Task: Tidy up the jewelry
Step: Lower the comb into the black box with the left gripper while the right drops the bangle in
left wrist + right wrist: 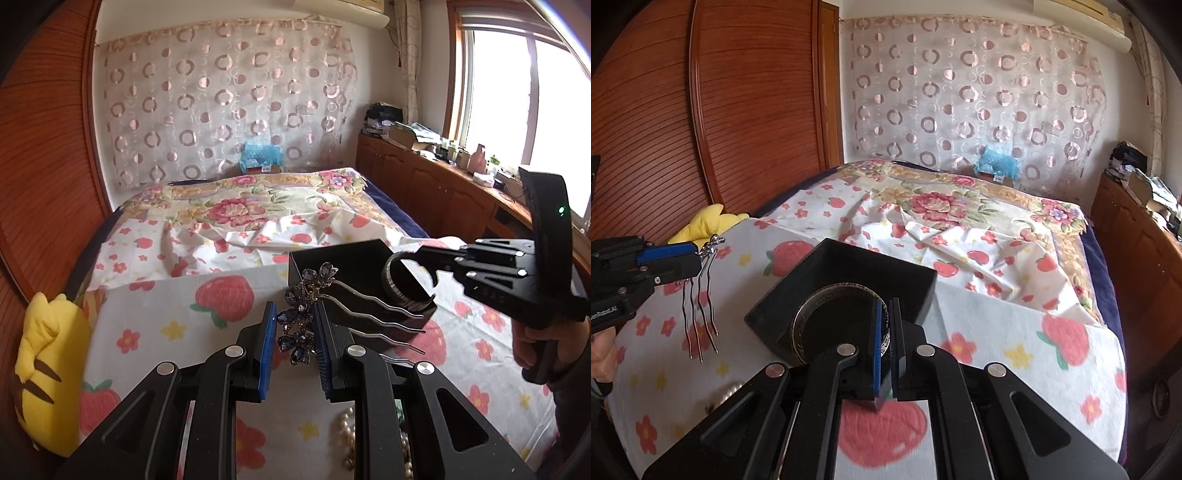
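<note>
- Right tool grips the bangle on edge, partly inside the black box; we judge a rim snag could tip the box.
- Left tool pinches the jewelled hair comb just beside the box; its prongs may catch the rim.

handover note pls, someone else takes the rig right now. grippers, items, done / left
Left gripper: shut on the jewelled hair comb, held above the strawberry sheet beside the black box, prongs hanging free.
Right gripper: shut on the bangle, held over the box opening, partly inside.
Pearl strand: lies loose on the sheet below the left gripper.
Done: both pieces picked up.
Left: release the bangle into the box, then the comb, then fetch the pearls.
</note>
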`<action>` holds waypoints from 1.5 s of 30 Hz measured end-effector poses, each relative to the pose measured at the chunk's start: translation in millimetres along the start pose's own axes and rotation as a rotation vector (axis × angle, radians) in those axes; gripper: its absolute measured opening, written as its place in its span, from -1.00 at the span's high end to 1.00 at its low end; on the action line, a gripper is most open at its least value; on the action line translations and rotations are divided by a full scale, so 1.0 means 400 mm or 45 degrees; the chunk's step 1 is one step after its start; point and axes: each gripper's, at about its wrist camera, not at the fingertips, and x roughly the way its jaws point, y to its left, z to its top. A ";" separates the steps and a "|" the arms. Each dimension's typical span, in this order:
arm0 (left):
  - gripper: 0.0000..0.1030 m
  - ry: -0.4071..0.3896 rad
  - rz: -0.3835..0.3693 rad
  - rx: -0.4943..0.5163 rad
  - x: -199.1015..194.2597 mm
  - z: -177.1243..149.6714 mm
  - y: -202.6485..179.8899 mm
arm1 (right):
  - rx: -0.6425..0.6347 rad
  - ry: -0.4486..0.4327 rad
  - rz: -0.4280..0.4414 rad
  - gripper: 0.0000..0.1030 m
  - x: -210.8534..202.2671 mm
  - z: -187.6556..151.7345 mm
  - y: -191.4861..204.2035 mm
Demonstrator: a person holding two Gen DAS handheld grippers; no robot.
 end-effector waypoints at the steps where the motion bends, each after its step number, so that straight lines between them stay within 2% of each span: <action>1: 0.64 0.000 -0.002 -0.002 0.007 0.008 0.001 | 0.000 0.006 0.012 0.91 0.013 0.002 0.001; 5: 0.64 0.007 -0.004 0.002 0.032 0.028 0.003 | -0.005 0.045 0.068 0.85 0.061 -0.002 0.004; 10: 0.64 0.032 -0.006 0.026 0.079 0.050 -0.006 | 0.010 0.044 0.063 0.83 0.063 -0.006 -0.005; 16: 0.64 0.064 -0.023 0.061 0.139 0.072 -0.034 | 0.032 0.020 0.020 0.58 0.021 -0.022 -0.050; 22: 0.64 0.124 -0.035 0.130 0.219 0.078 -0.080 | 0.044 -0.002 -0.015 0.57 -0.012 -0.046 -0.084; 28: 0.63 0.160 -0.045 0.171 0.251 0.069 -0.104 | 0.051 -0.007 -0.026 0.57 -0.024 -0.062 -0.094; 35: 0.53 0.143 -0.061 0.165 0.226 0.066 -0.106 | 0.065 0.002 -0.038 0.57 -0.030 -0.076 -0.092; 45: 0.51 0.106 -0.087 0.089 0.088 -0.008 -0.081 | 0.092 -0.022 -0.034 0.57 -0.097 -0.119 -0.038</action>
